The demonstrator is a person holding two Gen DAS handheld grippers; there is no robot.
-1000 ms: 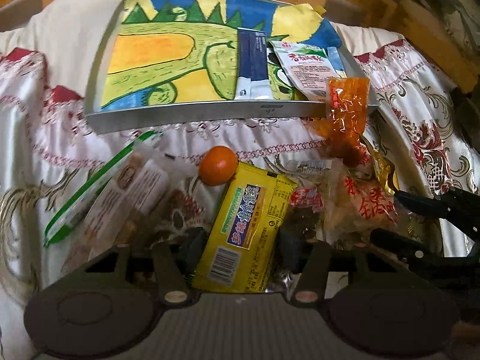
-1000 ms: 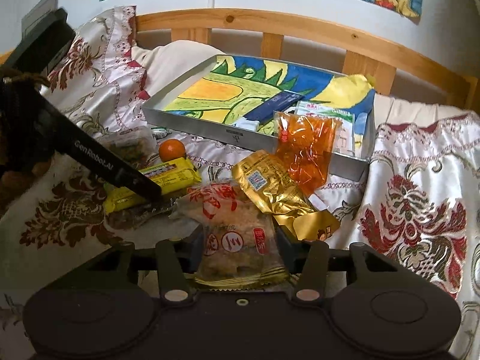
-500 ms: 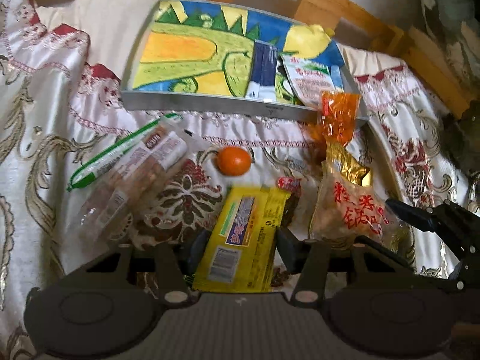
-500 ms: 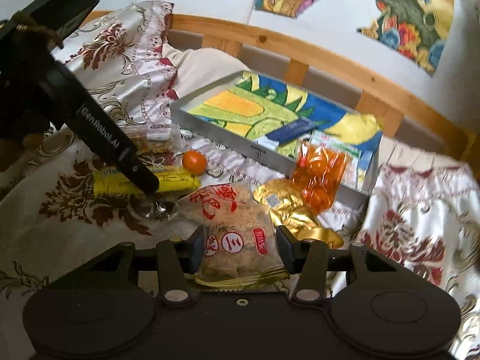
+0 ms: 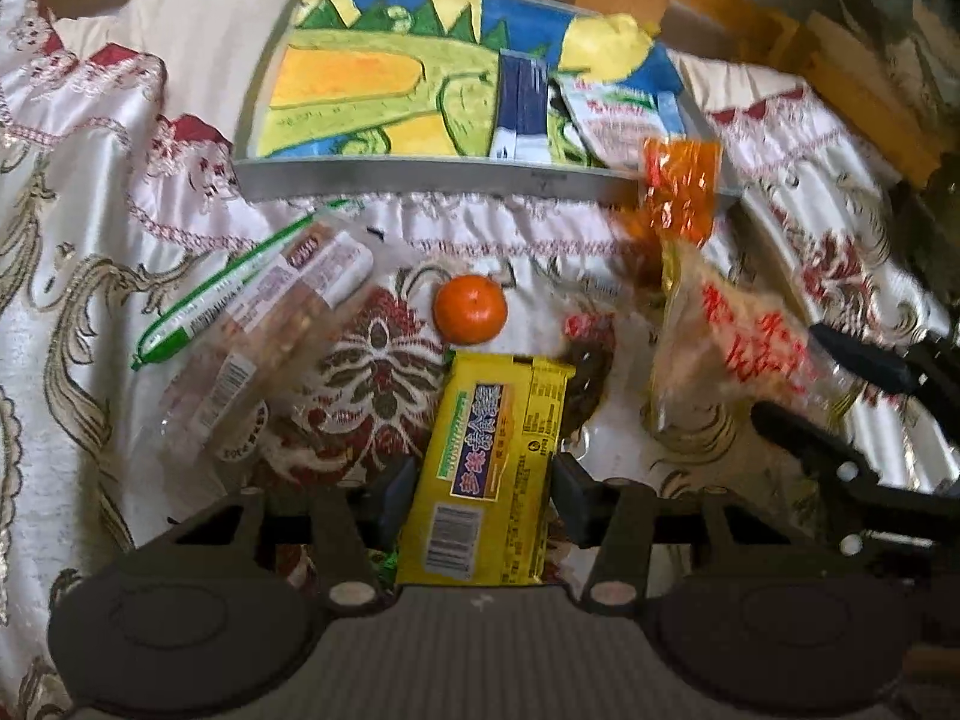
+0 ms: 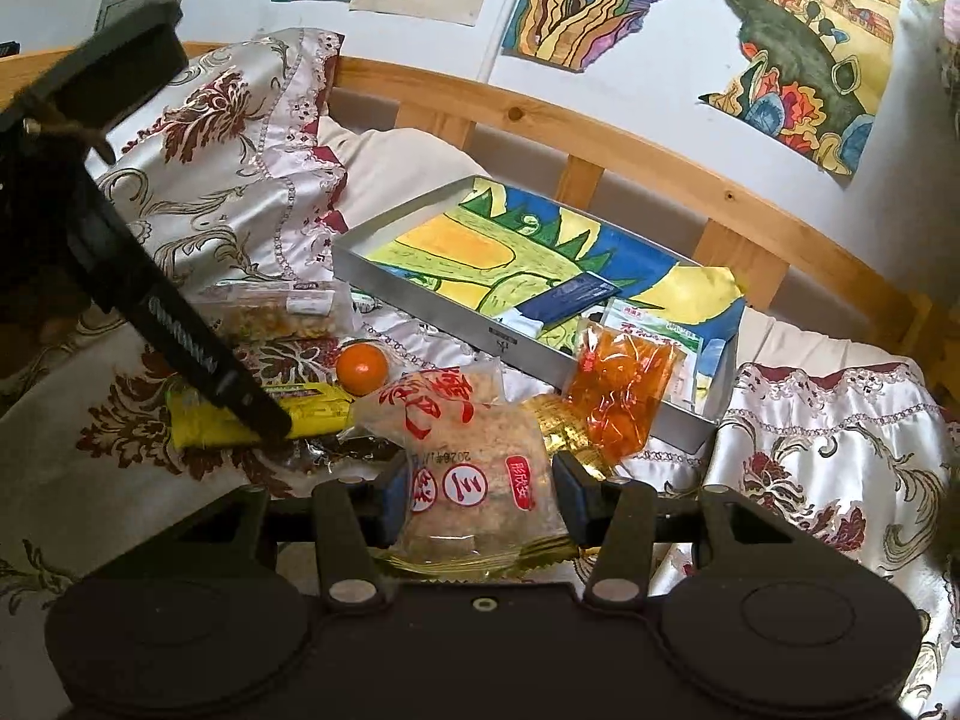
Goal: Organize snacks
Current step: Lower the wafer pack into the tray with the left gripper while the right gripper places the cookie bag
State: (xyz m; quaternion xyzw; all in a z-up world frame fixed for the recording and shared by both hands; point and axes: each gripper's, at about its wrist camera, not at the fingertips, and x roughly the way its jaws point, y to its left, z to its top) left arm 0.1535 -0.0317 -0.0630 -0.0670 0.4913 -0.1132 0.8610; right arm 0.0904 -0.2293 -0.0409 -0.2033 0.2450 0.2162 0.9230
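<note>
In front of the tray (image 6: pixel 528 354), on the bed cover, both hand-held grippers are gripping snacks. The left hand-held gripper (image 5: pixel 483 483) is pinching the yellow pack (image 5: pixel 492 474) across its width, pads pressing both long edges; the pack is lying w/ its far end just below the orange fruit (image 5: pixel 471 307). The right hand-held gripper (image 6: pixel 480 495) is clamping the clear rice-cracker bag (image 6: pixel 474 456), which looks lifted off the pile, near the tray's front wall.

To do this step well, imo: keep each grip firm but not crushing, esp. the crackers. Lift straight up before moving twd the tray, so the yellow pack isn't dragging the dark wrapper beside it or rolling the fruit. Clear the tray's front wall and the orange bag (image 6: pixel 621 396) leaning over it. Set each down flat left of the blue pack (image 6: pixel 570 294) already inside, where there's bare liner, one hand at a time to avoid the two tools colliding.
</note>
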